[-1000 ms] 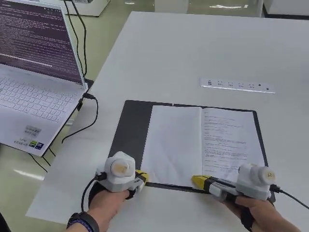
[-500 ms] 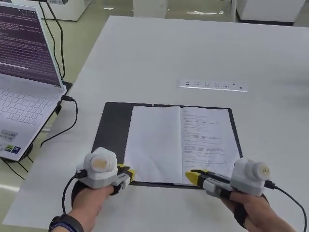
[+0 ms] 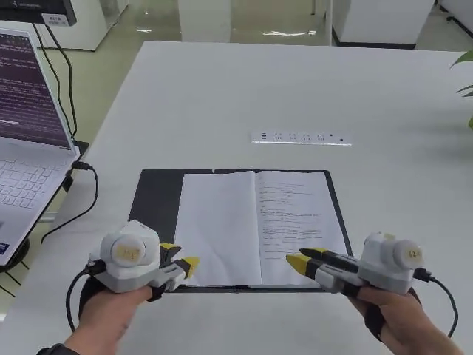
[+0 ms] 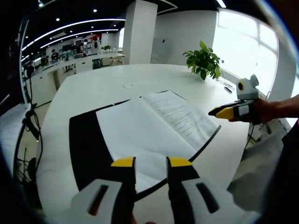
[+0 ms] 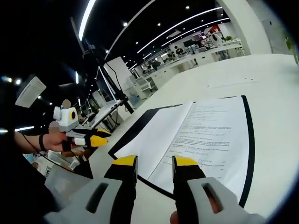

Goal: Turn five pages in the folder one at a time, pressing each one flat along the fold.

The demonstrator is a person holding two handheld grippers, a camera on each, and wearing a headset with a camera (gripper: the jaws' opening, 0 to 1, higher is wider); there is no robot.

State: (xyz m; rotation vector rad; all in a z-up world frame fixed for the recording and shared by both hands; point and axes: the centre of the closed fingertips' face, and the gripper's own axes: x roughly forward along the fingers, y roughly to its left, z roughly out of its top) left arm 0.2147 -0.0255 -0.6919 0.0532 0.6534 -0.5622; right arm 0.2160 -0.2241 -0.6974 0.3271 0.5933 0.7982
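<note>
The black folder lies open on the white table. Its left page is blank and its right page is printed, both lying flat. My left gripper hovers at the folder's near left edge, open and holding nothing. In the left gripper view the yellow tips stand just short of the blank page. My right gripper is open at the near edge, over the printed page's lower part. From the right gripper view its tips face the printed page.
An open laptop sits at the left, with a black cable curling toward the folder. A white power strip lies beyond the folder. Plant leaves show at the right edge. The table's near edge is just below my hands.
The head camera has swung, so the whole scene sits further left. Both grippers stay at the folder's near edge; the right one now sits slightly right of the fold.
</note>
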